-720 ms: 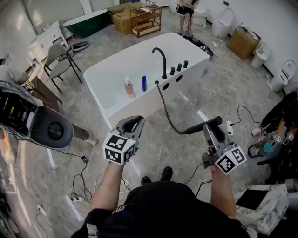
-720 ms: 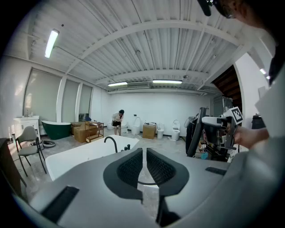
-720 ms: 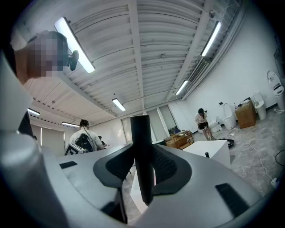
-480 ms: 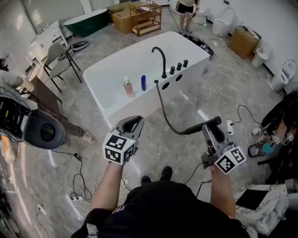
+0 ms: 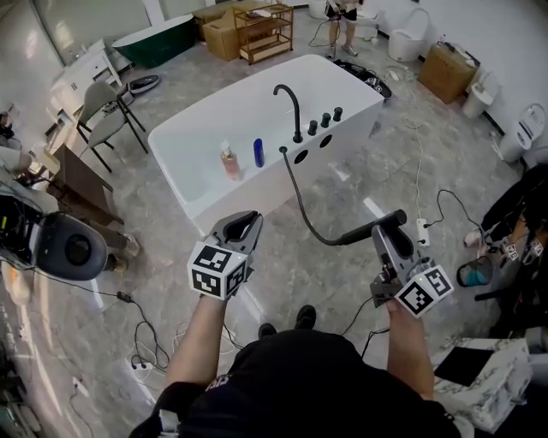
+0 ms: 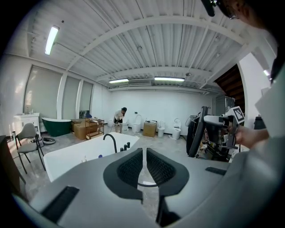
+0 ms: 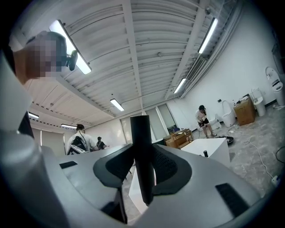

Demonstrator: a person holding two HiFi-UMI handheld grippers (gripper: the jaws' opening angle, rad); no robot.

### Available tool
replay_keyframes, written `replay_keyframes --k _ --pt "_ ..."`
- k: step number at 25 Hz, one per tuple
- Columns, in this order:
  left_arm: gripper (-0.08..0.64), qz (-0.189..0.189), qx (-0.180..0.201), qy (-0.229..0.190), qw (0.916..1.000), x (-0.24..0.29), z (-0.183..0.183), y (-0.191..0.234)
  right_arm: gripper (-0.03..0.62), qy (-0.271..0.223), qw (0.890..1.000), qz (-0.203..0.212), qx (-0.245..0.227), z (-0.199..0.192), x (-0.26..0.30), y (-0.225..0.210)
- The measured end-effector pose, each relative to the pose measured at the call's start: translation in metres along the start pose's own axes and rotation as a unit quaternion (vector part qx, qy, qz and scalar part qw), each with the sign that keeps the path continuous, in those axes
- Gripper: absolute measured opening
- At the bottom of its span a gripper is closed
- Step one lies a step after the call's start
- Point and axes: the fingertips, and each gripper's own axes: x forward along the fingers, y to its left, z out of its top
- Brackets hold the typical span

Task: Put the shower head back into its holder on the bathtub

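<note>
**A:** Item one, containers. What is listed?

**B:** Bathtub (image 5: 265, 184): white, freestanding, on the tiled floor ahead. On its deck are one curved black faucet (image 5: 289, 103) and three black knobs (image 5: 325, 120). Along the near side stand one peach bottle (image 5: 229, 161) and one blue bottle (image 5: 259, 152), both upright, near each other but not touching. Whether they stand on the ledge or inside the basin cannot be told.

**A:** Other containers?

**B:** Wooden rack (image 5: 265, 30), beyond the tub; its contents are too small to tell. Cardboard box (image 5: 445, 73), far right; its contents are not in sight.

**A:** Item two, the shower head?

**B:** Shower head (image 5: 364, 233): black, out of the tub and well apart from it, held above the floor. Its hose (image 5: 301, 204) leaves the tub deck just beside the faucet, sags, then rises to the handle.
- Right gripper (image 5: 390, 233): jaws clamped on the handle, one on each side. In the right gripper view the handle stands upright between them.
- Left gripper (image 5: 248, 224): jaws pressed almost together with nothing between them, aimed toward the tub.

**A:** Item three, changes since the earlier frames?

**B:**
- Both grippers keep the same pose, and the grip on the shower head is the same.
- The tub and bottles are unmoved; they sit slightly higher and further left in the head view.
- The grey round-fronted device (image 5: 73, 250) at the left edge now lies farther left.
- The person (image 5: 342, 13) at the far end is still there.
</note>
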Motion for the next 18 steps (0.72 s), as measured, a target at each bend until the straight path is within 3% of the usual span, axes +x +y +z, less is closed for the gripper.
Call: replay_keyframes --k 18 --pt "0.041 -0.009 0.031 0.006 0.9995 0.102 0.038 -0.061 0.143 -0.017 1.0 0.021 -0.002 0.05 -0.006 -0.087"
